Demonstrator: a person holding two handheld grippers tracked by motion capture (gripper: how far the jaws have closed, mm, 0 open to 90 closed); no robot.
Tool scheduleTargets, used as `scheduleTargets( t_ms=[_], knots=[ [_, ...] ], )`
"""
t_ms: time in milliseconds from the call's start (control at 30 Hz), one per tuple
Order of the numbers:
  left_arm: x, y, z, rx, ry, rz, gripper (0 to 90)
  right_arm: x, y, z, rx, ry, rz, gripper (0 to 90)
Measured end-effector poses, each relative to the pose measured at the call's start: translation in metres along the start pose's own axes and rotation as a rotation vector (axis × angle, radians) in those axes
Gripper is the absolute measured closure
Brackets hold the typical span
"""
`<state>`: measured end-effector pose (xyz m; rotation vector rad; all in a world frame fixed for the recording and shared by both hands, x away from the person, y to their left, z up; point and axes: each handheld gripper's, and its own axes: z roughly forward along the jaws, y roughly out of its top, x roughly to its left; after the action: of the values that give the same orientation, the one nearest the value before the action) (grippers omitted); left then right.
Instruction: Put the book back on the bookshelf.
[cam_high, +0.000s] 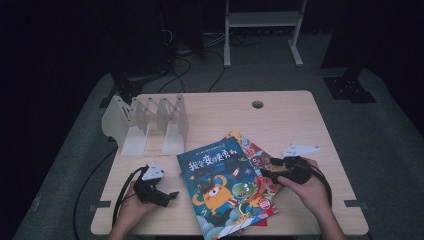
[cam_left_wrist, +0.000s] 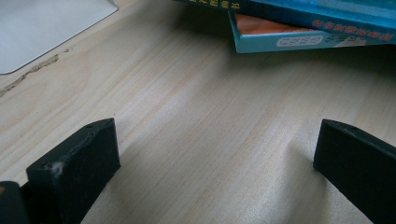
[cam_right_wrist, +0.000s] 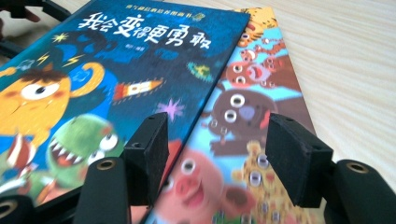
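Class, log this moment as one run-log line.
left hand-held gripper: open, on table | right hand-held gripper: open over books | blue book: on red book

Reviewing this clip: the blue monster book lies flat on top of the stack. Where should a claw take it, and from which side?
Probably its right edge: the blue monster book lies flat on the lower book, so that edge sits raised with cover showing beside it. The right claw hovers open there and could come in low from the right, one jaw sliding under.

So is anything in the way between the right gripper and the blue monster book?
Nothing visible. The right gripper hovers with open jaws right over the edge where the blue monster book lies on the animal book. Only air shows between the jaws and the covers.
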<state>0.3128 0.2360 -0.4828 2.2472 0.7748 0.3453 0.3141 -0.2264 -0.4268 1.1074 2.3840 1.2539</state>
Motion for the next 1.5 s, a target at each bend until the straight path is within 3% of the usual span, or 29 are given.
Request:
scheduleTargets(
  t_ms=[300,700,1233,1500],
  knots=[
    [0.0,0.0,0.0,0.0,0.001,-0.002,0.0,0.015,-0.035,-0.028,-0.002,0.015,-0.001,32.3],
    [0.0,0.0,0.0,-0.001,0.003,-0.004,0.0,0.032,-0.064,-0.041,0.022,0.022,-0.008,31.0],
    [-0.001,0.0,0.0,0.0,0.007,-0.007,0.0,0.042,-0.08,-0.048,0.052,0.02,-0.009,29.6],
    [-0.001,0.0,0.0,-0.001,0.008,-0.008,0.0,0.041,-0.079,-0.047,0.058,0.006,-0.011,29.8]
  ],
)
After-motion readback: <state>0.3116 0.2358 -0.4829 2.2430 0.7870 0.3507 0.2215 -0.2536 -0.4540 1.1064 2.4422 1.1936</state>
